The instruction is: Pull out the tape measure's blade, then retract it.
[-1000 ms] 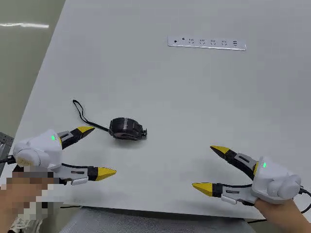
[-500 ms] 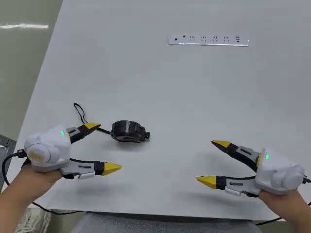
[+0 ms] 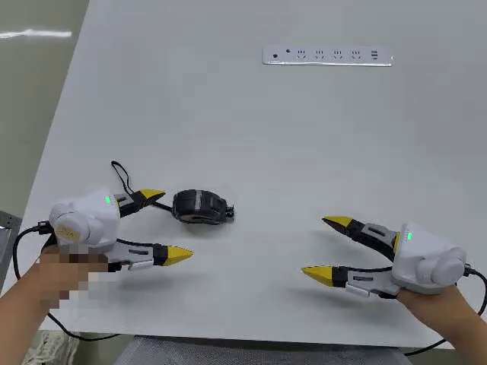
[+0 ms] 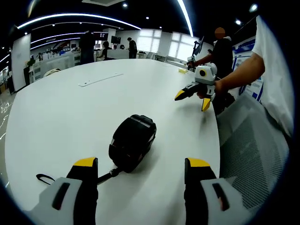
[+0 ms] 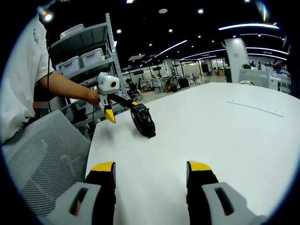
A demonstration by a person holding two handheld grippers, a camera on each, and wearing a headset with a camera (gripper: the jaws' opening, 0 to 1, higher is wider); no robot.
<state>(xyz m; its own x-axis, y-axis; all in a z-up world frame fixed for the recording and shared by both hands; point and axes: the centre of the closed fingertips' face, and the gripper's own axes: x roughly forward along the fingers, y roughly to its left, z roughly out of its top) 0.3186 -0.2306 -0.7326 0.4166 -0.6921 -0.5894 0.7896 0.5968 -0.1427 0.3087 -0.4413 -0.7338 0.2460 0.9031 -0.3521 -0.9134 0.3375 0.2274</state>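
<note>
Black and rounded, the tape measure (image 3: 199, 206) lies on the white worktop (image 3: 251, 129), blade wound in, its strap (image 3: 120, 175) trailing to the left. The left tool (image 3: 169, 223), jaws spread wide and holding nothing, sits just beside it, one yellow tip near the strap. The right tool (image 3: 318, 245) is well apart, likewise spread and empty. A power strip (image 3: 327, 55) lies at the far side.
</note>
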